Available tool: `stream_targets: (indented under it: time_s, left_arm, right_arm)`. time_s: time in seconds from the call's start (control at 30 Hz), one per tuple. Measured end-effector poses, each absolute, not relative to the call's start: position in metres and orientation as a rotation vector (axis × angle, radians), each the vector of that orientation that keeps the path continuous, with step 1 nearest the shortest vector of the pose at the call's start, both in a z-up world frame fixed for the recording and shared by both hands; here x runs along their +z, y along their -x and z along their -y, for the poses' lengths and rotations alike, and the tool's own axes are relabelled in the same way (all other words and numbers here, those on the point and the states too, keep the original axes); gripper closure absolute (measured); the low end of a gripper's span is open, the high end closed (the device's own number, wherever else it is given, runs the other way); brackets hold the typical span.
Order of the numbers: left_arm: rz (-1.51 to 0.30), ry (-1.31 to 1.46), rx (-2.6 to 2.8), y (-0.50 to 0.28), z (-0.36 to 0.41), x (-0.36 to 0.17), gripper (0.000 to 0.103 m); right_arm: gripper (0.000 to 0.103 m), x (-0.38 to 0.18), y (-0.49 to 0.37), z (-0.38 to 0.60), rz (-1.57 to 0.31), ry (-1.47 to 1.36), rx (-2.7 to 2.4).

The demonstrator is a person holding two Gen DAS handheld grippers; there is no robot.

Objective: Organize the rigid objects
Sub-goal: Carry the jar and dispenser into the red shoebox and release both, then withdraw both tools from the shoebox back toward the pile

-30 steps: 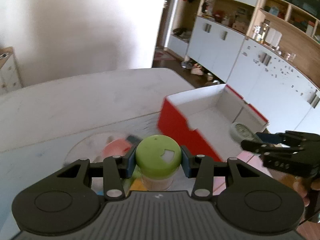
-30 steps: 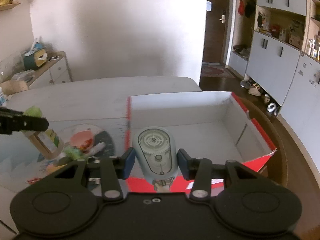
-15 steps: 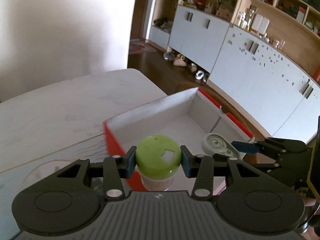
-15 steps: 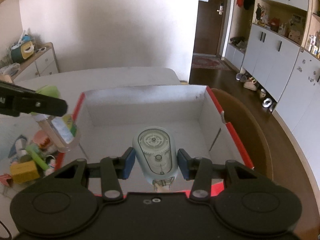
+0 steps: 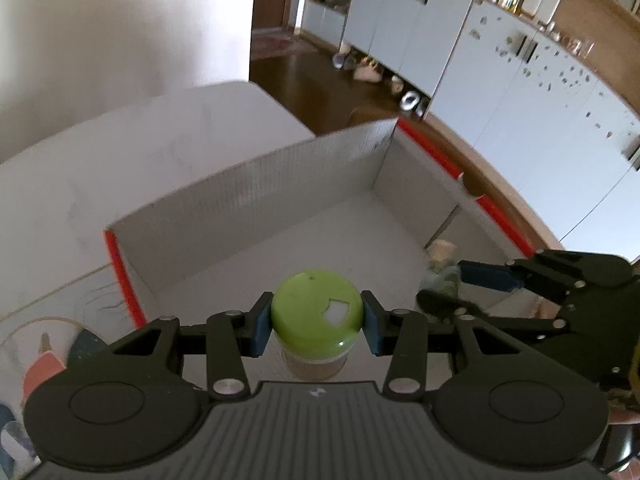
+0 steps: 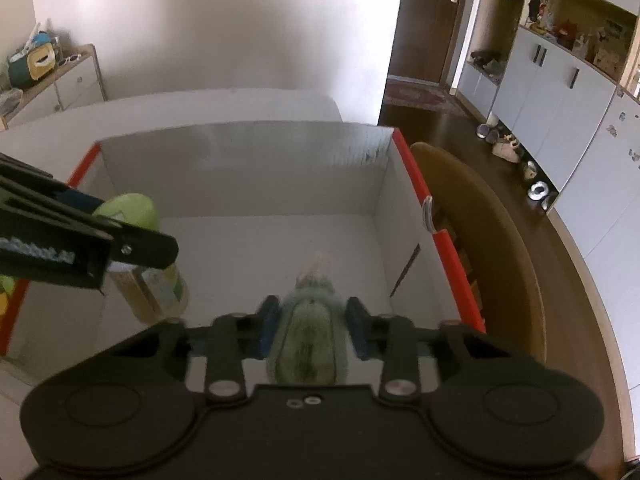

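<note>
An open white box with red edges (image 5: 256,184) (image 6: 240,168) lies below both grippers. My left gripper (image 5: 316,328) is shut on a jar with a round green lid (image 5: 316,312), holding it upright over the box's near left part. From the right wrist view the jar (image 6: 160,288) hangs at the left, in the left gripper (image 6: 128,220). My right gripper (image 6: 312,328) holds a pale green oval dispenser (image 6: 308,344), blurred and tipped forward. Its jaws are closing with the dispenser between the pads. The left wrist view shows the right gripper (image 5: 444,286) low at the box's right side.
The box sits on a white table (image 5: 120,152). A round wooden chair (image 6: 480,220) stands against the box's right wall. Small loose items (image 5: 40,364) lie left of the box. White cabinets (image 5: 500,92) and shoes on the dark floor are beyond.
Both grippers have travelled over the box and sunk toward its floor. The dispenser, flat-faced before, now tips forward and blurs, and the right pads stand closer together.
</note>
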State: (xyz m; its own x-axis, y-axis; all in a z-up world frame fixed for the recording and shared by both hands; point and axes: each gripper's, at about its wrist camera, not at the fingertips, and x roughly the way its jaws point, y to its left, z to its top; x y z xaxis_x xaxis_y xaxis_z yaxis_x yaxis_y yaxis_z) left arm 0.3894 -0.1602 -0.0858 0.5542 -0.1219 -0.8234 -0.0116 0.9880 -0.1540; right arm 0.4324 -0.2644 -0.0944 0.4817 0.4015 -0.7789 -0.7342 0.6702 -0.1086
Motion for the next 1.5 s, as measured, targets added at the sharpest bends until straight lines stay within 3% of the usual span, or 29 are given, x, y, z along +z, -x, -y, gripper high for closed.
stream_targets:
  time_s: [0.6,0.87,0.93,1.0,1.07,1.5]
  left_arm:
    - [-1.066,0.114,-0.045,-0.428,0.163,-0.116,0.059]
    - [-1.093,0.115,-0.009,-0.439,0.168,-0.114,0.057]
    - [-1.103,0.114,0.009,-0.437,0.165,-0.114,0.055]
    - [-1.103,0.120,0.026,-0.434,0.162,-0.113,0.041]
    - [-1.084,0.140,0.033,-0.429,0.158,-0.109,0.035]
    - [-1.005,0.152,0.063,-0.394,0.149,-0.083,0.033]
  right_arm:
    - [0.066,-0.094,-0.441,0.269,-0.843,0.448,0.794]
    - [0.057,-0.088,-0.439,0.270,-0.849,0.433,0.792]
    - [0.054,-0.087,-0.440,0.269,-0.844,0.431,0.793]
    - [0.051,-0.085,-0.439,0.270,-0.840,0.427,0.797]
    - [0.049,-0.083,-0.437,0.272,-0.836,0.423,0.799]
    - [0.045,-0.070,-0.415,0.284,-0.803,0.418,0.833]
